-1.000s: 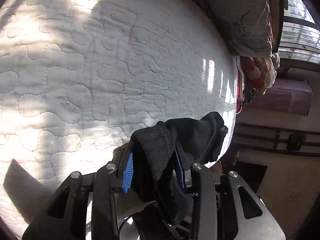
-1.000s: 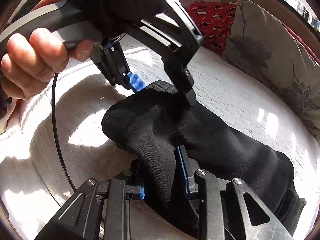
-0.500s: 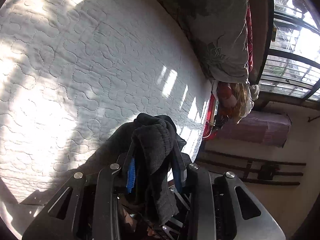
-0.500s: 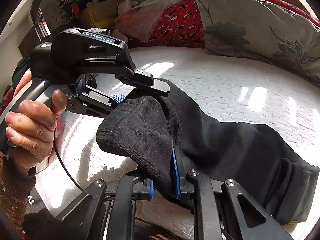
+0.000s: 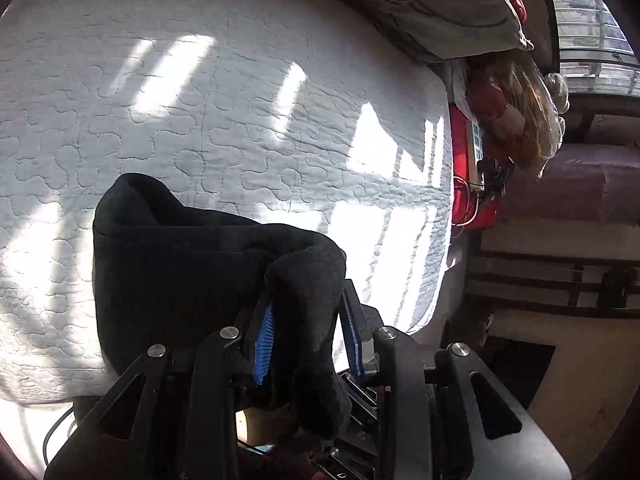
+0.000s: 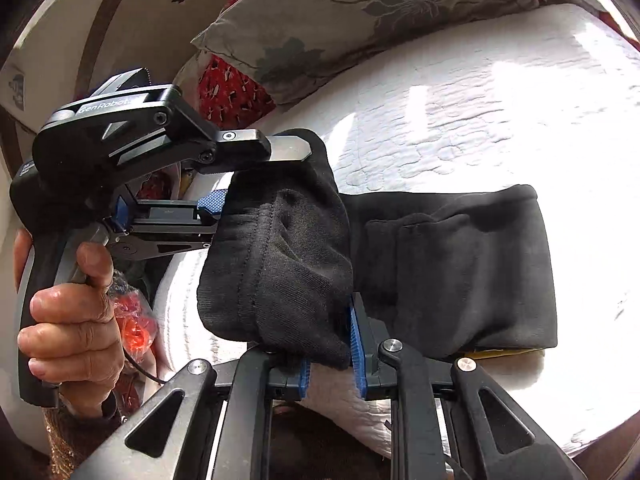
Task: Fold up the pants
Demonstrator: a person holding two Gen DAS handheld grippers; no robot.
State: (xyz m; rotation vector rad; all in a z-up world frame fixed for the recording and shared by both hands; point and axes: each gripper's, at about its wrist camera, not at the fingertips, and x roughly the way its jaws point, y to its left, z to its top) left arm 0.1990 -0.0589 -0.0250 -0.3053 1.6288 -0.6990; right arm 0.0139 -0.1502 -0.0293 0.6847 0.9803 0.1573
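Note:
Black pants (image 5: 180, 264) lie doubled over on the white quilted mattress (image 5: 240, 120) near its front edge. In the left wrist view my left gripper (image 5: 306, 300) is shut on a bunched end of the fabric, which bulges over both blue pads. The right wrist view shows the pants (image 6: 460, 272) as a short wide bundle with a raised end at left. My right gripper (image 6: 330, 344) pinches that end from below, its jaws opening slightly with cloth still between the pads. The left gripper (image 6: 264, 178), held by a hand (image 6: 72, 320), grips the same end from the left.
A grey flowered pillow (image 6: 360, 12) and a red patterned cushion (image 6: 228, 88) lie at the head of the bed. The mattress ends at the right in the left wrist view, with red items and cables (image 5: 468, 184) beside it. Something yellow (image 6: 500, 350) peeks out under the pants.
Both grippers have carried the held end sideways across the bed, and the long stretched leg has become a short doubled bundle. The right wrist has rolled. Both grips stay on the cloth.

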